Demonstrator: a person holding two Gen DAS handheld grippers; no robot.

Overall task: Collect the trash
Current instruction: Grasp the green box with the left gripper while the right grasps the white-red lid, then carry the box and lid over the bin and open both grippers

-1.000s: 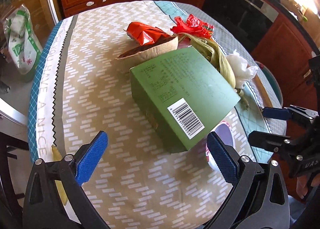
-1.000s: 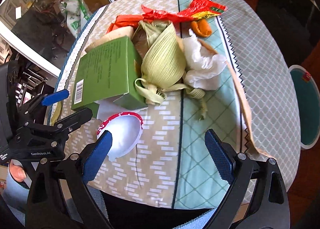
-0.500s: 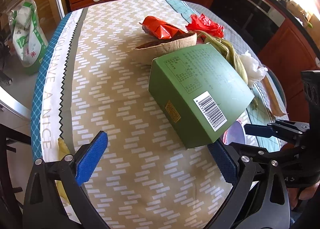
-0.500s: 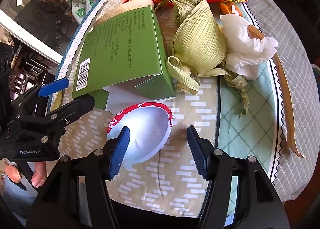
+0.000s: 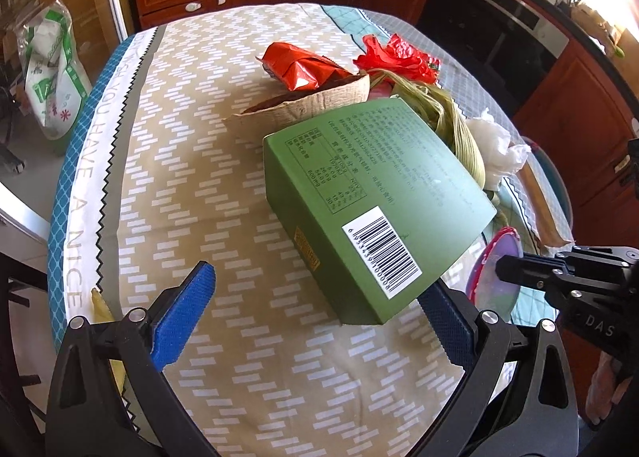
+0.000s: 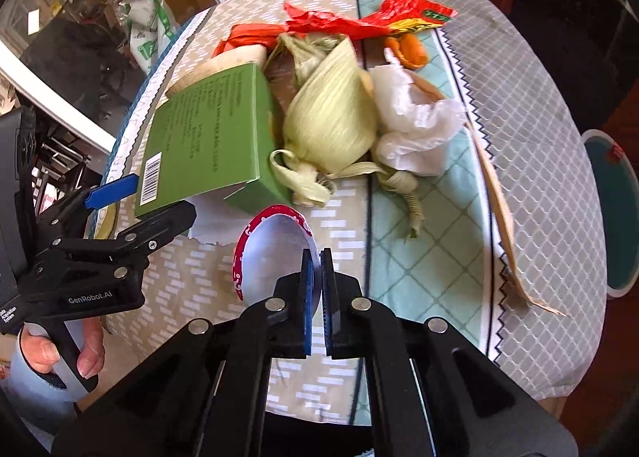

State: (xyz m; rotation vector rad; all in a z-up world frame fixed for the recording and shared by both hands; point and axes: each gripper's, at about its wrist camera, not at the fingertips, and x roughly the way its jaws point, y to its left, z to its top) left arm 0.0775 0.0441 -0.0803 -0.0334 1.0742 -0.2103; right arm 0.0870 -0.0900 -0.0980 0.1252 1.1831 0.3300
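A round foil lid [image 6: 271,253] with a red patterned rim stands tipped up on its edge on the tablecloth. My right gripper [image 6: 315,253] is shut on its near rim, pads pinched on the foil. The left wrist view has the same lid [image 5: 491,277] with the right gripper [image 5: 507,265] on it. Just left lies a tilted green carton [image 6: 211,133], barcode facing up. My left gripper [image 5: 315,285] stands open, and the carton's [image 5: 379,185] near corner reaches between its fingers untouched by the pads.
Behind the carton lie a corn husk [image 6: 335,117], crumpled white plastic [image 6: 415,129], a red wrapper [image 6: 359,20], orange peel [image 6: 411,50] and a brown paper bowl [image 5: 319,101]. A thin wooden strip [image 6: 499,197] lies at the right. A teal-lined bin [image 6: 611,209] stands beyond the table's right edge.
My right gripper moved in over the foil lid and its jaws went from wide open to shut on the rim. The lid tipped up off the cloth. The left gripper stayed open.
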